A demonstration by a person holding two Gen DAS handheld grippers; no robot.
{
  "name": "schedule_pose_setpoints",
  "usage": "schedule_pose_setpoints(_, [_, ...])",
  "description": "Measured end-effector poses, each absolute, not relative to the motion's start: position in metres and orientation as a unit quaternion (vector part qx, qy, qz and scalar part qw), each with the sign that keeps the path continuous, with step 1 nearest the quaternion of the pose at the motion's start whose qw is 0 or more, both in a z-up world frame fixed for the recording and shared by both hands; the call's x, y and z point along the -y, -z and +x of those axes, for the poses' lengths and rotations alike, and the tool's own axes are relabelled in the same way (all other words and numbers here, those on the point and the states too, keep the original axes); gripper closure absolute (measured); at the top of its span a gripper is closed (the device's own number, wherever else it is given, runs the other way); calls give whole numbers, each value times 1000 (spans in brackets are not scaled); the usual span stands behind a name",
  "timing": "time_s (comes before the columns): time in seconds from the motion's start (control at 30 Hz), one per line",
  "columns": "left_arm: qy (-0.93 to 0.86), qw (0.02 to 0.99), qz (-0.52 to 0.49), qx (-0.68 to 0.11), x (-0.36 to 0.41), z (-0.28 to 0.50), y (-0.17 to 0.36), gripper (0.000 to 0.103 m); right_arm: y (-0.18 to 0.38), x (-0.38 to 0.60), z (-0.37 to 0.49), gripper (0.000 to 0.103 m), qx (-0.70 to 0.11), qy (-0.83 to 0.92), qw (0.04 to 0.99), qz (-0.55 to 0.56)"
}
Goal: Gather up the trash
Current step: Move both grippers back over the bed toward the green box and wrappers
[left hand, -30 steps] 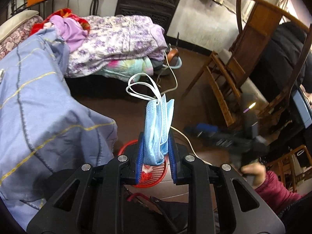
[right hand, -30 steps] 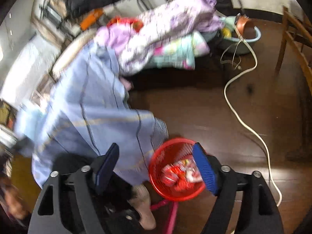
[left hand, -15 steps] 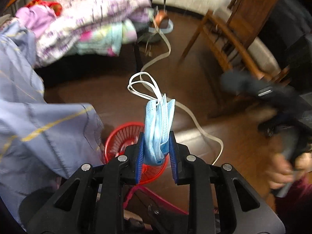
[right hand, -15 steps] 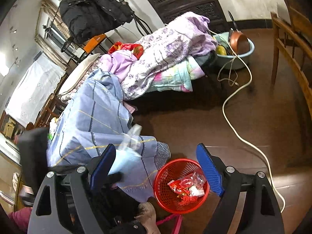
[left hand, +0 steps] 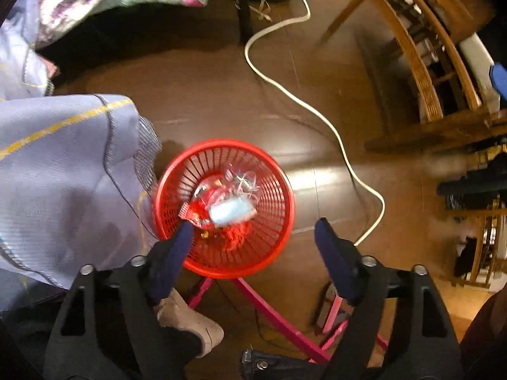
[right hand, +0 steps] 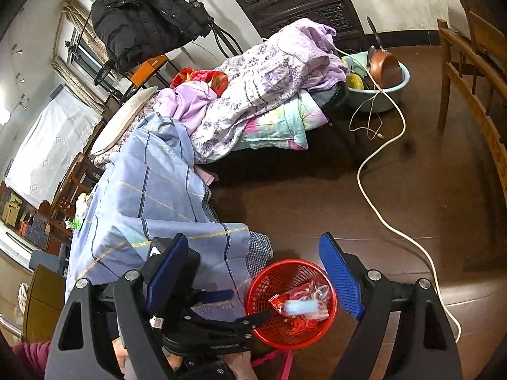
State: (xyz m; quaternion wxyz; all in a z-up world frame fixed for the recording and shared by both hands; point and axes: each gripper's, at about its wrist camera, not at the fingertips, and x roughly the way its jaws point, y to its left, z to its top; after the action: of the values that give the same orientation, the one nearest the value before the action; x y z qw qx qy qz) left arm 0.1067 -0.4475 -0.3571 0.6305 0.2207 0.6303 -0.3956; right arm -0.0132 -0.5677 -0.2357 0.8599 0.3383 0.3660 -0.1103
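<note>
A red mesh trash basket [left hand: 263,253] stands on the dark wooden floor; it also shows in the right wrist view [right hand: 256,323]. A light blue face mask [left hand: 231,211] lies inside it on red wrappers [left hand: 202,202] and clear plastic, blurred in both views [right hand: 299,307]. My left gripper [left hand: 253,234] is open and empty, directly above the basket's near rim. My right gripper [right hand: 253,272] is open and empty, higher up, with the basket low between its fingers. The left gripper's black body [right hand: 202,319] shows left of the basket in the right wrist view.
A blue checked cloth [left hand: 63,174] hangs over a table edge just left of the basket. A white cable [left hand: 317,107] snakes across the floor to the right. Wooden chairs [left hand: 427,72] stand at right. A bed with quilts [right hand: 269,95] and a basin [right hand: 377,91] are farther back. A pink frame [left hand: 272,313] lies below.
My left gripper tilted down over the basket and opened. The blue mask left its fingers and now lies in the basket. The right gripper stayed open.
</note>
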Motion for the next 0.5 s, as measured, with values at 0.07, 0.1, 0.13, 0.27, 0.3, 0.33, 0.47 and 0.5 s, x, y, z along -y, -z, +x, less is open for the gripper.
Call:
schedule_pose_setpoints(0.07, [391,639,215,-626,445,110,353,24,232,567,-13,20,-363,110,861,338])
schedule_pose_setpoints(0.1, [389,645,214,-622,443,111,350,24,231,566,-13,20,-363,110,862,337])
schedule_pose_setpoints(0.13, [386,652,216,-616,442,110,348,24,227,564,-13,20,-361,109,864,334])
schedule_pose_setpoints(0.27, [381,692,223,-571,434,102,325,24,216,558,-12,18,-356,106,870,325])
schedule_pose_setpoints(0.3, [381,699,223,-562,432,101,320,24,213,556,-11,17,-354,105,871,323])
schedule_pose_setpoints(0.33, [379,711,220,-550,428,99,313,23,208,554,-11,17,-352,104,874,319])
schedule_pose_setpoints(0.47, [370,738,206,-525,410,97,294,21,191,545,-12,16,-342,98,882,308])
schedule_pose_setpoints(0.5, [367,745,202,-519,405,96,288,21,186,541,-12,16,-339,95,885,303])
